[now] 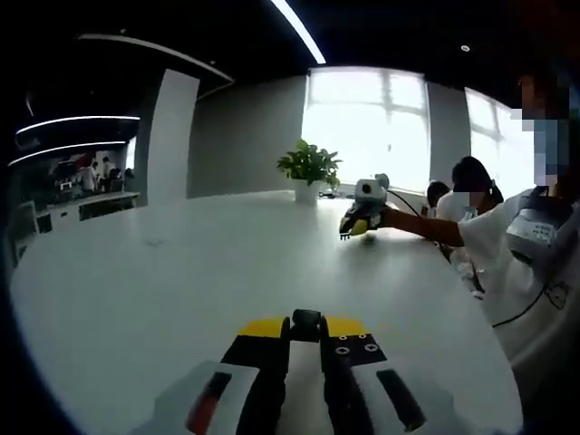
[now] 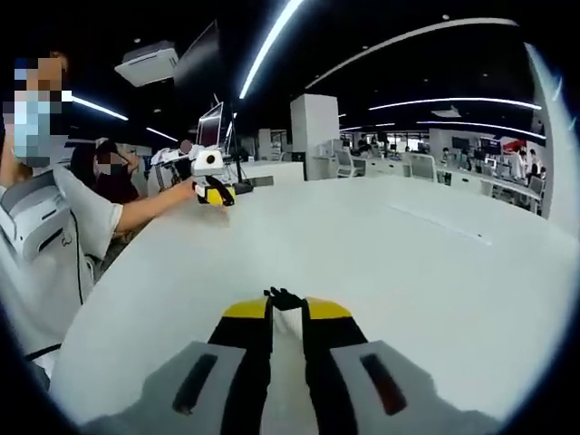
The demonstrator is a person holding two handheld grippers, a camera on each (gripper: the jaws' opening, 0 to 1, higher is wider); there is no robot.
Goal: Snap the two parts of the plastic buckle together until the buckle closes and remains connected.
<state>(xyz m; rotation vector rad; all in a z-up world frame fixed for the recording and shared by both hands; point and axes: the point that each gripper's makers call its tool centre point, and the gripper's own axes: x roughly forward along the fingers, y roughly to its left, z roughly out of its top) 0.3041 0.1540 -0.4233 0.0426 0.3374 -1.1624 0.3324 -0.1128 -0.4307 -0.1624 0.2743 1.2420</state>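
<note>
In the left gripper view, my left gripper (image 1: 306,326) sits low over the white table (image 1: 163,272), shut on a small black buckle part (image 1: 306,318) that sticks out between its yellow tips. In the right gripper view, my right gripper (image 2: 285,306) is shut on the other black buckle part (image 2: 285,297), whose prongs poke past the tips. Each gripper shows far off in the other's view: the right gripper (image 1: 361,217) across the table, and the left gripper (image 2: 212,188) held on an outstretched arm. The two parts are far apart.
The person (image 2: 54,227) holding the grippers stands at the table's edge. A potted plant (image 1: 309,168) stands at the far side near bright windows. Other people (image 1: 471,181) sit behind. A monitor (image 2: 210,124) stands beyond the table, and desks lie further back.
</note>
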